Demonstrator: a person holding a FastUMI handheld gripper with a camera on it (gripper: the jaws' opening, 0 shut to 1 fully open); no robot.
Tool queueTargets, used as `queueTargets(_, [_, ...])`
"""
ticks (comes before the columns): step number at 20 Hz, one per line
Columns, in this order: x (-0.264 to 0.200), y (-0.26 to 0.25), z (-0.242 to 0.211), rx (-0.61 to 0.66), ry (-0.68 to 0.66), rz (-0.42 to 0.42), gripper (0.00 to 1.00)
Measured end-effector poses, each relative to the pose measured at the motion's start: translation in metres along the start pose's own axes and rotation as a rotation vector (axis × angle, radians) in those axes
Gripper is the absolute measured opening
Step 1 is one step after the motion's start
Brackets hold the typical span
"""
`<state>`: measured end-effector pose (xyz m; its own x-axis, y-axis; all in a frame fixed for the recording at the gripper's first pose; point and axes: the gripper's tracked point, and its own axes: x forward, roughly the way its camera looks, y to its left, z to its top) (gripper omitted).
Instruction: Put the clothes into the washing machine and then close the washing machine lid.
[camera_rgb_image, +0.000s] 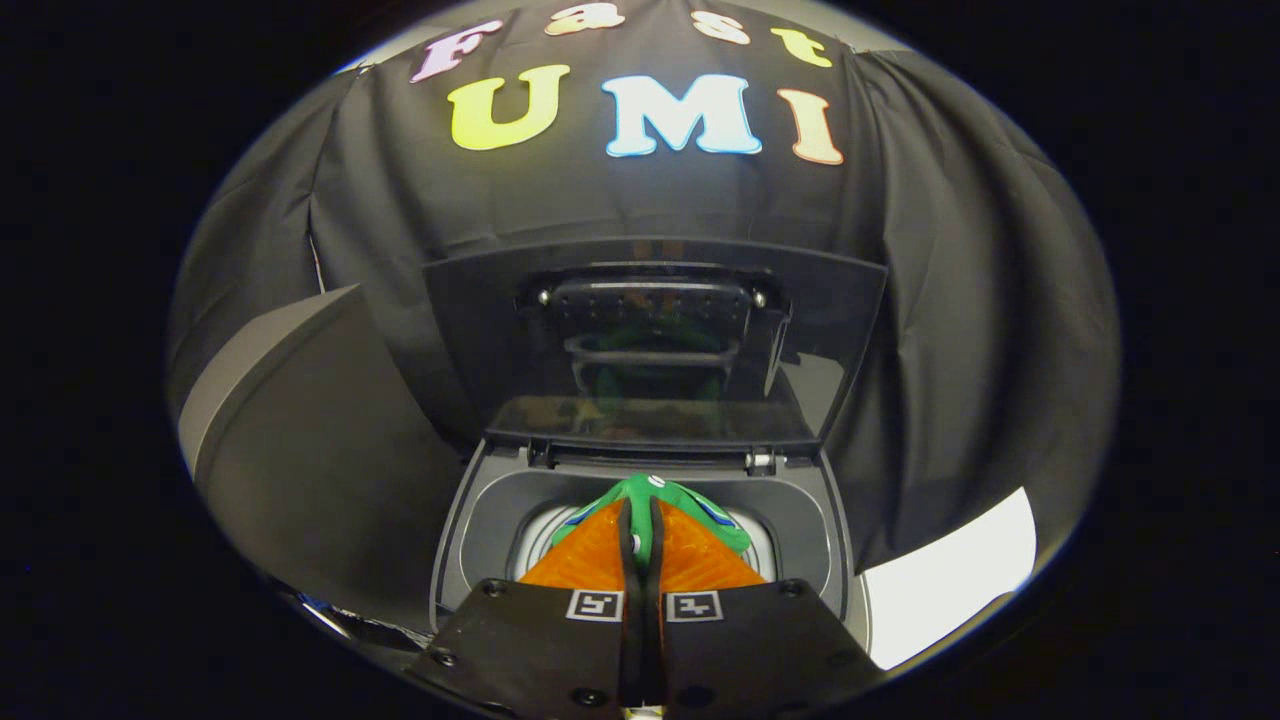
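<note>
gripper (640, 535) pinches the green cloth (655, 505) over the open washer (480, 520); lower into the drum, then release.

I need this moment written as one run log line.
gripper: shut on green garment | position: over drum opening of washing machine | lid: open, upright | garment not released yet

Handheld gripper (640, 520): two broad flat dark plates at the base, round screw heads along their edges and corners. Each plate carries a small square black-and-white coded tag near the inner edge. Two narrow fingers (627, 545) run forward, pressed close together.
</note>
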<state>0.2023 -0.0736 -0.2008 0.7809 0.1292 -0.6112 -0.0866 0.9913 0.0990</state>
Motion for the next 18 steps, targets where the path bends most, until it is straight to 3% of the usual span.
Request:
queueTargets(4, [0.009, 0.000, -0.031, 0.024, 0.073, 0.003, 0.02])
queueTargets(6, [0.005, -0.002, -0.044, 0.021, 0.086, 0.001, 0.07])
queueTargets(12, [-0.009, -0.006, -0.027, 0.005, -0.019, -0.020, 0.95])
queueTargets(18, [-0.021, -0.004, -0.020, 0.014, -0.068, -0.033, 0.96])
